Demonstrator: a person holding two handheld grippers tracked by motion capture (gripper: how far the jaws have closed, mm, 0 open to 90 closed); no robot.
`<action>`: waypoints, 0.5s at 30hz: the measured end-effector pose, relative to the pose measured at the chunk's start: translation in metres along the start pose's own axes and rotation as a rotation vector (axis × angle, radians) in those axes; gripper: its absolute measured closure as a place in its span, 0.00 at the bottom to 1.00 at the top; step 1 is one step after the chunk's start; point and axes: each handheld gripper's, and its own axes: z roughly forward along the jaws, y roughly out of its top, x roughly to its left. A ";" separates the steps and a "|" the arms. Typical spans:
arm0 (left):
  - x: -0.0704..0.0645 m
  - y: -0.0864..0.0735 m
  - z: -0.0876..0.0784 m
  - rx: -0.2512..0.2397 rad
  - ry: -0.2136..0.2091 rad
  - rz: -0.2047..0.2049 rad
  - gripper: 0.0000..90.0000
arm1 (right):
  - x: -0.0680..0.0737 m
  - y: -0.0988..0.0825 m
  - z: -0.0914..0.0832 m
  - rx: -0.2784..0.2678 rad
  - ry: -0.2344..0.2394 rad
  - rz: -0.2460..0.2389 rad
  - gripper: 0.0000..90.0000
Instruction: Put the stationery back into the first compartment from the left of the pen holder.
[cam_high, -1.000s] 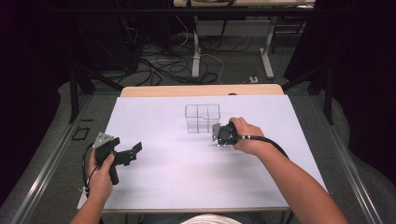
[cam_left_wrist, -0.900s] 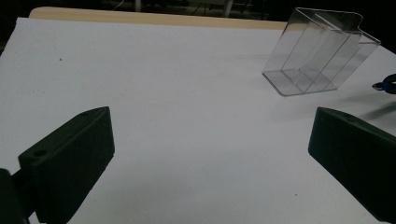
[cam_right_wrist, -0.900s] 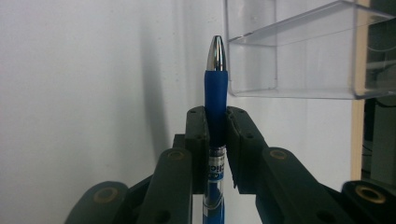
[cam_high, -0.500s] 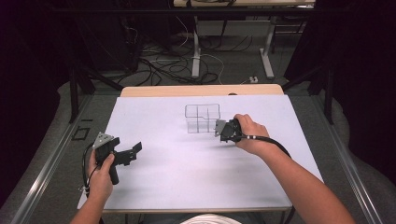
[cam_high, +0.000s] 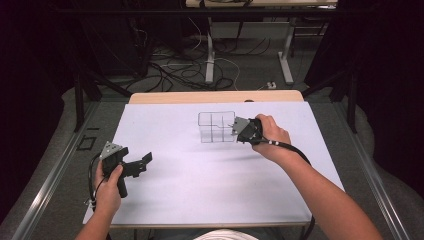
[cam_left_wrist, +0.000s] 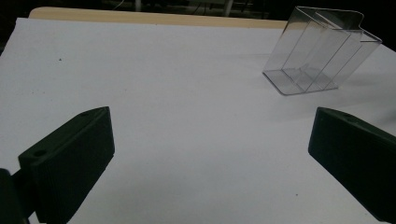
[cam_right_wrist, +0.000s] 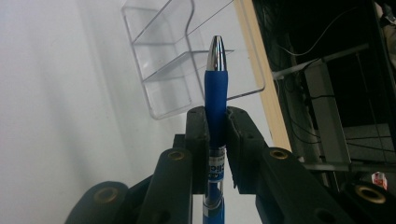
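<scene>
The left gripper (cam_high: 141, 163) is held idle over the white table cover (cam_high: 165, 190), jaws spread wide with nothing between them, and the clear divided organizer (cam_left_wrist: 317, 53) is seen well ahead of it and off to its right. The right gripper (cam_right_wrist: 217, 119) is clamped on a blue pen (cam_right_wrist: 215, 88), whose silver tip points forward at the organizer just beyond the jaws (a drop into one compartment is presumably intended). The pen should be tipped upright and centred above one cell before release, so the thin dividers are not struck. The pen's lower end is cut off, and the intended compartment cannot be judged.
</scene>
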 end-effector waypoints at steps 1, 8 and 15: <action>0.000 0.000 0.000 0.001 -0.001 0.001 0.00 | -0.001 0.001 0.000 -0.014 -0.013 0.012 0.89; -0.001 0.000 -0.001 -0.004 -0.003 -0.001 0.00 | -0.013 0.012 -0.006 -0.058 -0.039 0.091 0.89; 0.000 0.000 -0.001 -0.005 -0.003 -0.003 0.00 | -0.023 0.020 -0.013 -0.089 -0.053 0.139 0.89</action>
